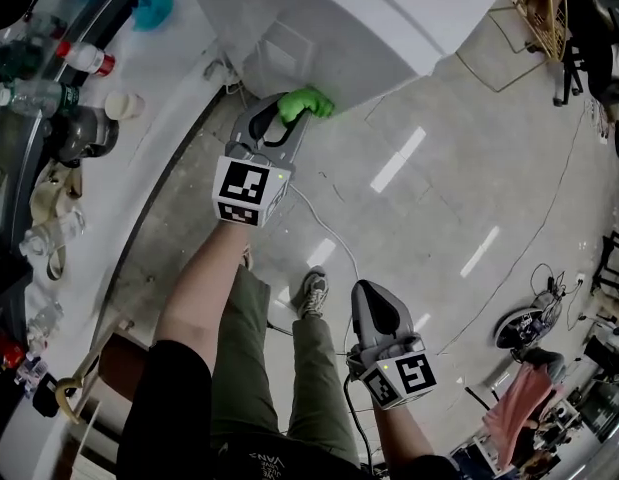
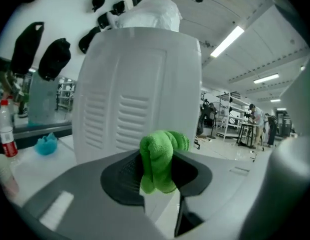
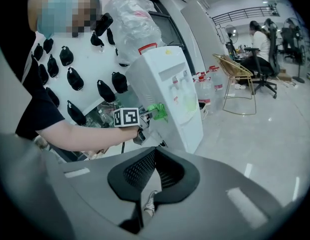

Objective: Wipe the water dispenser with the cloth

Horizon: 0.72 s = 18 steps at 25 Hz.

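The white water dispenser (image 1: pixel 329 28) stands at the top of the head view, with a clear bottle (image 3: pixel 132 21) on top in the right gripper view. My left gripper (image 1: pixel 294 118) is shut on a bunched green cloth (image 1: pixel 307 103), which is held against the dispenser's side panel. In the left gripper view the green cloth (image 2: pixel 162 159) sits between the jaws, right before the dispenser's ribbed wall (image 2: pixel 129 94). My right gripper (image 1: pixel 374 313) hangs low over the floor, shut and empty, away from the dispenser (image 3: pixel 170 94).
A white counter (image 1: pixel 119 158) at the left carries bottles (image 1: pixel 84 58), a cup (image 1: pixel 124 105) and a teal object (image 1: pixel 154 6). A cable (image 1: pixel 324 228) runs over the grey floor. A wicker chair (image 3: pixel 237 81) and water jugs (image 3: pixel 207 91) stand beside the dispenser; black pouches (image 3: pixel 74 79) hang behind.
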### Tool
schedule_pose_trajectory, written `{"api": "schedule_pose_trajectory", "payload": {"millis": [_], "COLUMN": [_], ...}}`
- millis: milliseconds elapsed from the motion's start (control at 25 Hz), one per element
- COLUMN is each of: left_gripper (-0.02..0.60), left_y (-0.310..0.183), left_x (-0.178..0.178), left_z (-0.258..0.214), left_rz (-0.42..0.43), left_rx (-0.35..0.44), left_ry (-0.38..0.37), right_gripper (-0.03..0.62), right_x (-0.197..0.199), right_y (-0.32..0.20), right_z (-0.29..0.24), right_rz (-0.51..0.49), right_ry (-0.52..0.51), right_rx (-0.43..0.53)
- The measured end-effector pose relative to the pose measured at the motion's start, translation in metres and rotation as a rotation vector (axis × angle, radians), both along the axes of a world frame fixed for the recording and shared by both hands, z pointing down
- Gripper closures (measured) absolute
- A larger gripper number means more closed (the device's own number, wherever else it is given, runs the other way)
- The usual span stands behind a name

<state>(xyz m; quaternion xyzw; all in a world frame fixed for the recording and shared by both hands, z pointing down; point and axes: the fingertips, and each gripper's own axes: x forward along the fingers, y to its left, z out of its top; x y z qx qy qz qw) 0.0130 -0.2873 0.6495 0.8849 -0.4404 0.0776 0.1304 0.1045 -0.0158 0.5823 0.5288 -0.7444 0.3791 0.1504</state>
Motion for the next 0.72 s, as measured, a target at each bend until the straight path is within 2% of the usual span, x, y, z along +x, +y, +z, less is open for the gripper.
{"api": "schedule_pose_trajectory", "payload": {"millis": [200, 360, 600, 720], "left_gripper": [0.446, 0.446, 0.446, 0.446], "left_y": [-0.051, -0.088, -0.118, -0.125], "left_x": [-0.069, -0.118, -0.154, -0.169], "left_z": [0.007, 0.008, 0.009, 0.01], "left_rz": [-0.133, -0.169, -0.189, -0.247], "left_rx": [-0.027, -0.008, 0.018, 0.007], "left_ry": [0.012, -0.049, -0.114, -0.099], "right_gripper": [0.588, 0.588, 0.588, 0.588], "right_x": [-0.033, -0.057, -0.078, -0.08], "right_y": [-0.018, -0.033, -0.058, -0.065], "right_z": [0.007, 0.012, 0.016, 0.017], "right_rz": [-0.018, -0.026, -0.03, -0.027], "right_ry": [-0.016, -0.029, -0.04, -0.04], "right_rx": [-0.006, -0.003, 0.017, 0.028]}}
